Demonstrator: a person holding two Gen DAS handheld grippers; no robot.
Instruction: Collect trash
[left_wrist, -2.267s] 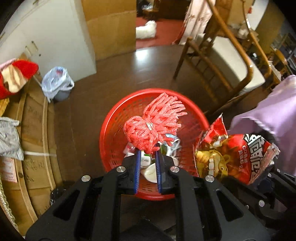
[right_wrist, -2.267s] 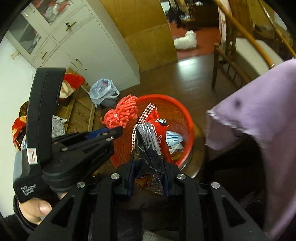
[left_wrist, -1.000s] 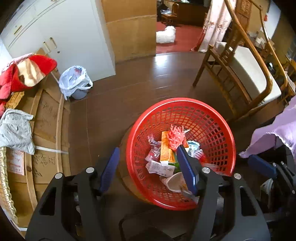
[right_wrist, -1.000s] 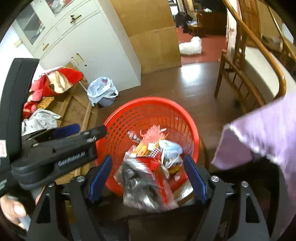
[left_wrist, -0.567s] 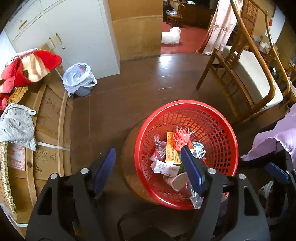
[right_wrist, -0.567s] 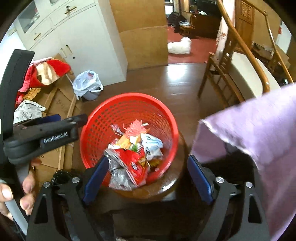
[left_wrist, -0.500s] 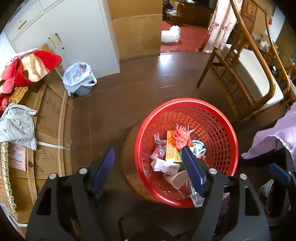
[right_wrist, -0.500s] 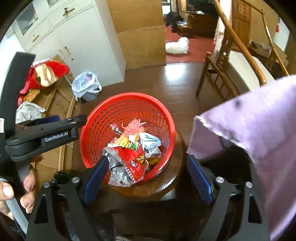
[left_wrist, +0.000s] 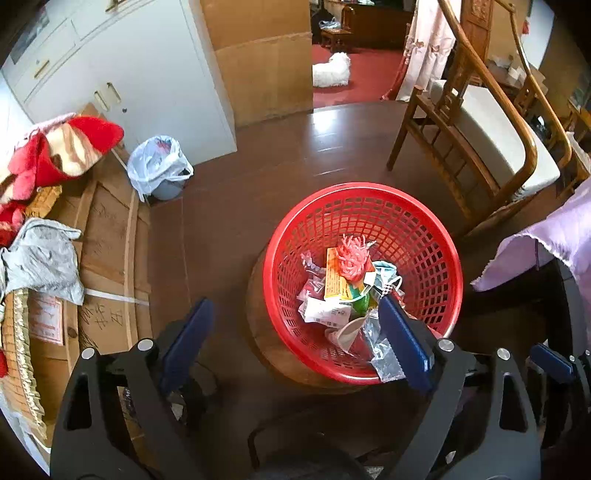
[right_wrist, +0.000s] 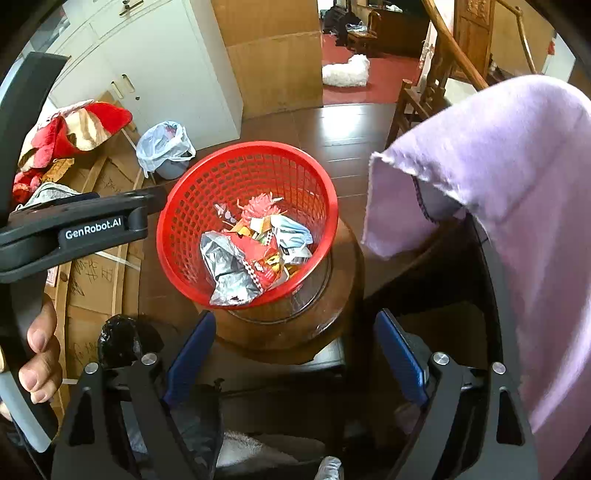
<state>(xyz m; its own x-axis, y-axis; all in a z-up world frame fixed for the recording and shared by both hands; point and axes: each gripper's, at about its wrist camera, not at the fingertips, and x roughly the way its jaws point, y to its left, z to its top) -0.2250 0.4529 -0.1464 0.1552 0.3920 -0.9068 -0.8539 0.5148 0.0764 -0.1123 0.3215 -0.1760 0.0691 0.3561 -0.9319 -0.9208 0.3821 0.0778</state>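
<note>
A red mesh basket (left_wrist: 364, 192) (right_wrist: 251, 147) stands on a round wooden stool (right_wrist: 343, 295). Inside it lie a pink-red fringed bundle (left_wrist: 352, 254) (right_wrist: 258, 205), a red snack bag with a silver lining (right_wrist: 258, 262), a blue face mask (right_wrist: 291, 230) and other wrappers. My left gripper (left_wrist: 295, 304) hovers above the basket's near left rim; its jaws are opening, with nothing gripped between them. In the right wrist view its black body (right_wrist: 92, 225) crosses the left side, held by a hand (right_wrist: 40, 354). My right gripper (right_wrist: 294, 317) hangs open and empty over the stool's near edge.
A purple cloth (right_wrist: 498, 166) drapes close on the right. A wooden chair (left_wrist: 480, 122) stands beyond the basket to the right. A small bin lined with a white bag (left_wrist: 159, 166), flattened cardboard (left_wrist: 107, 229) and a red blanket (left_wrist: 74, 144) lie left, by a white cabinet (left_wrist: 147, 74).
Both grippers let go: the fringed bundle and the snack bag now lie in the basket. The jaws have spread wider, and both grippers have drawn back from the basket.
</note>
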